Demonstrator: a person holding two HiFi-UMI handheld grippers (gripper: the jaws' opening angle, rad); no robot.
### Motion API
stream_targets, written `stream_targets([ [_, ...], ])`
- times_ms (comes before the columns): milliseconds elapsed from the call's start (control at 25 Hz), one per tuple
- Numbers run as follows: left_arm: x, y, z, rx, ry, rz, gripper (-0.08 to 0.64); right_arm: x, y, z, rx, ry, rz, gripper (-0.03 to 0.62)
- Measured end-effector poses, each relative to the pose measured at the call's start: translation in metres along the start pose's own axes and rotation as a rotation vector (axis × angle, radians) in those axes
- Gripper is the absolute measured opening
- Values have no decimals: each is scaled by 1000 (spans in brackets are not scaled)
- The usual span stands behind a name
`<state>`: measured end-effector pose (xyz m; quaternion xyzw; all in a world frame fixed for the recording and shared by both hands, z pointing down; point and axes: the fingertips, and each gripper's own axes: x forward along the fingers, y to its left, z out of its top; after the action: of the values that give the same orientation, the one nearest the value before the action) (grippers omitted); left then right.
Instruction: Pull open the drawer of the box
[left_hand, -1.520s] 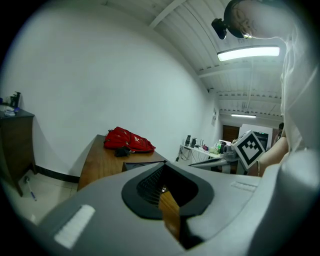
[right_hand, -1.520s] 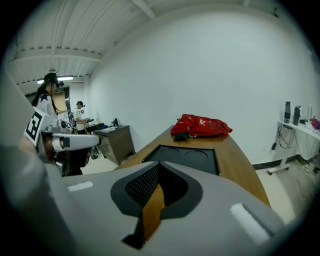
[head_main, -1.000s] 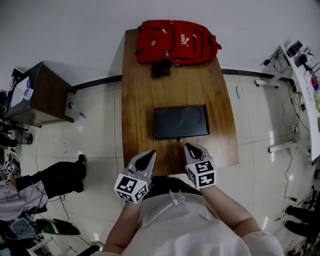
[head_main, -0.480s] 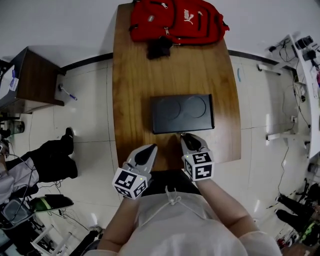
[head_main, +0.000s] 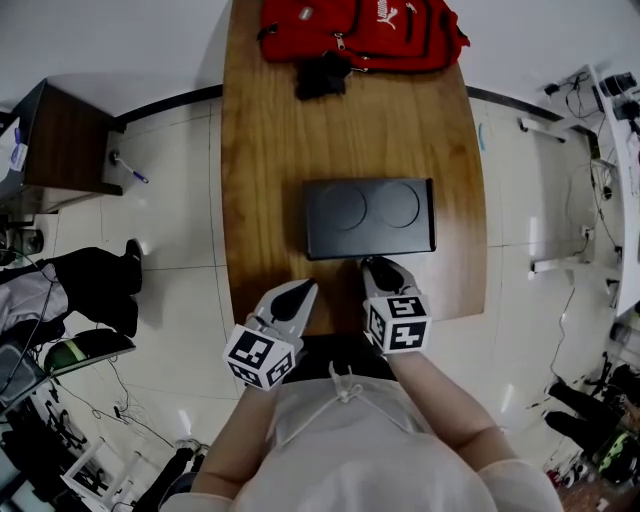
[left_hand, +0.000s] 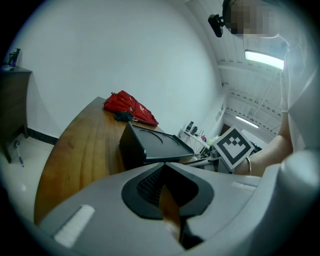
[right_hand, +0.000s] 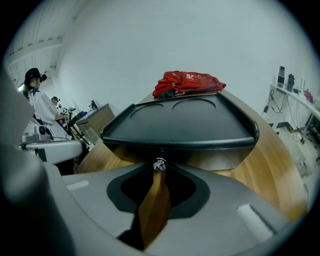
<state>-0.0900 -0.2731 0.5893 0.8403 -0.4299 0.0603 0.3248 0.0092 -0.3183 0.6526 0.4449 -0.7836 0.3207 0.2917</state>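
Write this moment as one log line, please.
phase: grasp | right gripper: shut on drawer knob | left gripper: shut, empty, short of box | drawer: not yet pulled out

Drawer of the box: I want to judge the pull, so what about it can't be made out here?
Drawer front: right gripper view, shadowed under the box rim, seams lost; head view, under the box top.
Knob: at the right tool tips; pinched or not, too small. Head view: tool covers it.
Drawer inside: no view shows it.
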Motion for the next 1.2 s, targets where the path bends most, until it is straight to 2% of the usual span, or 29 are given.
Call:
stream_targets([
  [360,-7,-9,9,20,5,-14,6,-8,3,-10,-7,19,-13,74],
  [1200,-53,-45,-12,73,-19,-16,6,-57,21,-87,-9,85,-23,75],
])
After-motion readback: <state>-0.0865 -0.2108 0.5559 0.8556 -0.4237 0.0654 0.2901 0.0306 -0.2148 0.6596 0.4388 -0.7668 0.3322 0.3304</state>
